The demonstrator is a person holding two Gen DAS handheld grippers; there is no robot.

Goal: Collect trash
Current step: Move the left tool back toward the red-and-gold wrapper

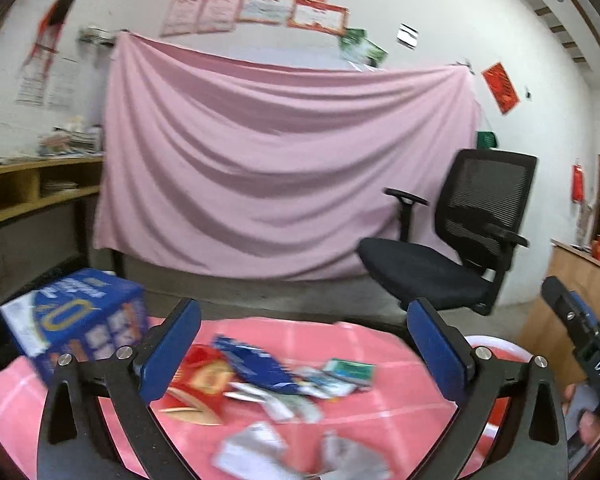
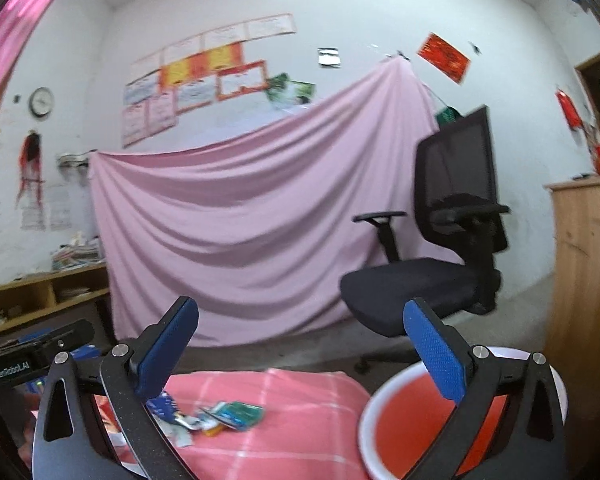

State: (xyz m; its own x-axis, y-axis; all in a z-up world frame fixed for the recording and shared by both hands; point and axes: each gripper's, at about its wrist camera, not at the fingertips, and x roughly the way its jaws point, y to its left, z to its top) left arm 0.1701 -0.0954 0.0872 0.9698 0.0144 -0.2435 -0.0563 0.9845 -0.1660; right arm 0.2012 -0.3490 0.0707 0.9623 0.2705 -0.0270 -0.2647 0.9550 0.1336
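Wrappers (image 1: 284, 376) scattered on pink cloth (image 1: 380, 400); left gripper (image 1: 304, 344) spread, right gripper (image 2: 300, 344) spread, red basin (image 2: 412, 420) beside

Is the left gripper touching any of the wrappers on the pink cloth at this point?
Apart. In the left wrist view the left gripper is wide open above the table, and the wrappers lie loose on the pink cloth between and beyond its fingers, with nothing held.

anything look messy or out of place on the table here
Yes. Torn wrappers and flattened packets lie scattered across the pink checked cloth, none in the red basin at the table's right edge. The blue box sits tilted. Both grippers hover open.
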